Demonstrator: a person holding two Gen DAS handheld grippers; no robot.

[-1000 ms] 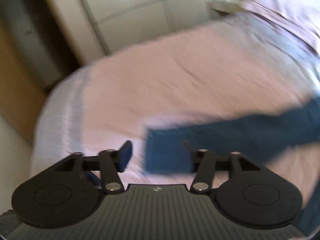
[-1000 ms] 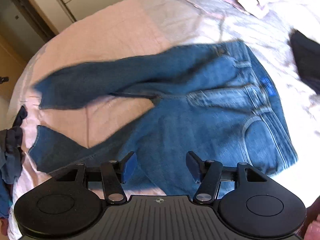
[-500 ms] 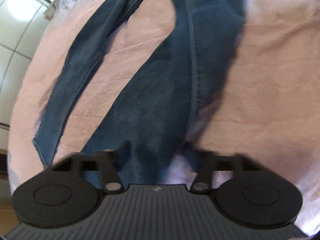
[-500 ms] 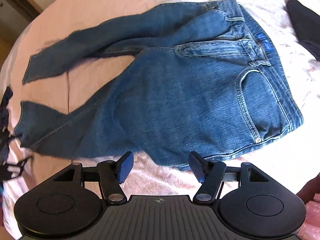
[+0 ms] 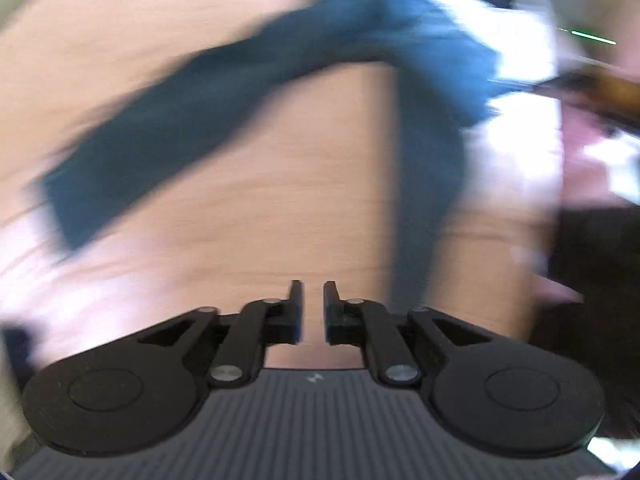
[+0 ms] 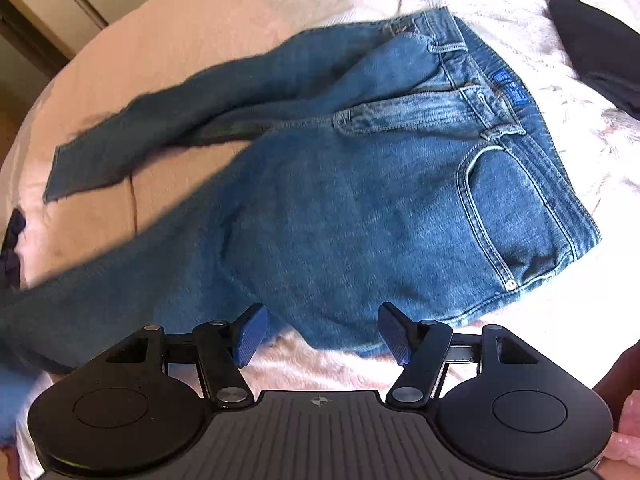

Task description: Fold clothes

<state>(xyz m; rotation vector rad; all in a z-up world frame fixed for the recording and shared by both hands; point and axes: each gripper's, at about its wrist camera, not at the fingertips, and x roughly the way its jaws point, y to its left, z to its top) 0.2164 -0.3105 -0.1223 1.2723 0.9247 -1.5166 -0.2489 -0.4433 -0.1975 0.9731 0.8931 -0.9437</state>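
A: On the bed (image 6: 248, 32), toward its middle, the jeans (image 6: 360, 200) lie flat, waistband toward the far right edge, the two legs splayed apart toward the left edge. That spread leaves bare bedding between the legs.

B: And your claws?

A: Your right claw (image 6: 322, 332) hangs with its fingers spread wide just above the near edge of the seat, pinching nothing; I judge it placed to take the denim there. Your left claw (image 5: 311, 312) has its fingers almost pressed together, a thin gap between them, nothing in it. Its view is badly blurred.

B: Folded at all?

A: No fold shows. A dark garment (image 6: 592, 44) lies at the far right edge, apart from the jeans.
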